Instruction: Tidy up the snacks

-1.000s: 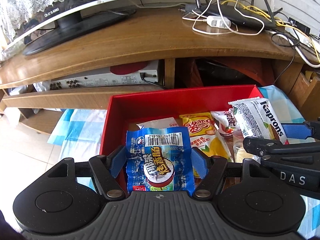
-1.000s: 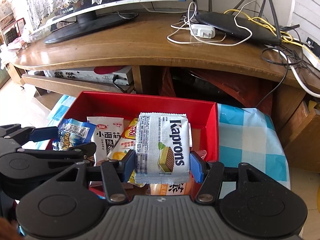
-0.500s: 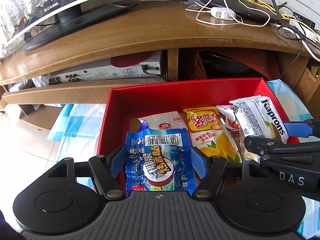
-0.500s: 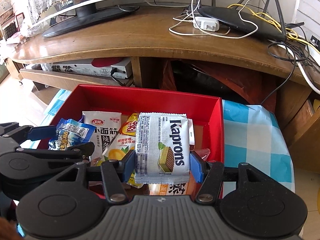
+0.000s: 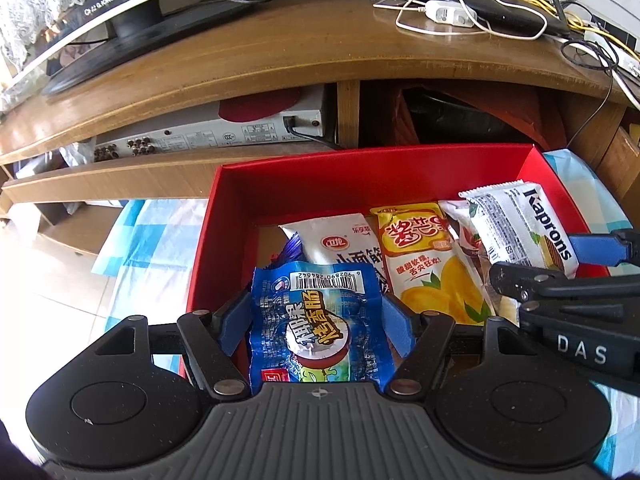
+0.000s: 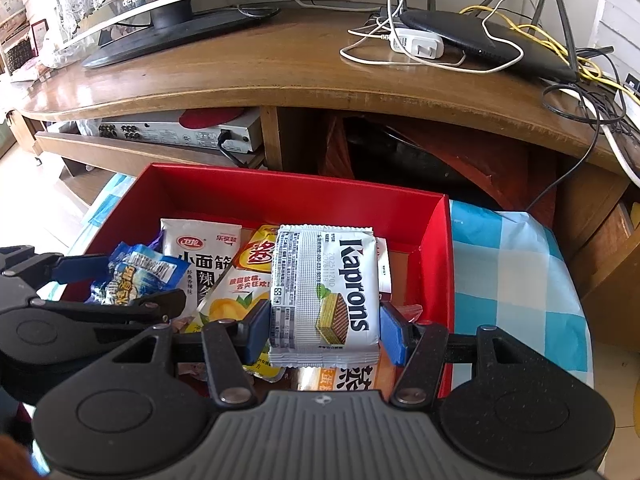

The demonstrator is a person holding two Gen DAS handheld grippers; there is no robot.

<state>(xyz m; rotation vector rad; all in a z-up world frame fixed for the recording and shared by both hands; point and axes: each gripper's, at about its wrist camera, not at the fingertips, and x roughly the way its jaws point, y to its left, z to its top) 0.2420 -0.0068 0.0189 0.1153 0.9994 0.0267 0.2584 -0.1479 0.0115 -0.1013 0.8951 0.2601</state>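
Both grippers dropped lower over the red box [image 6: 436, 264] in the last second. Left gripper [image 5: 316, 322] jaws are clamped on the blue sausage pack [image 5: 318, 320], right gripper [image 6: 324, 322] jaws on the Kaprons wafer [image 6: 324, 292]. Several snacks already sit inside; these 2 look unreleased.

Both wrist views look closely down into the red box [image 5: 360, 176].
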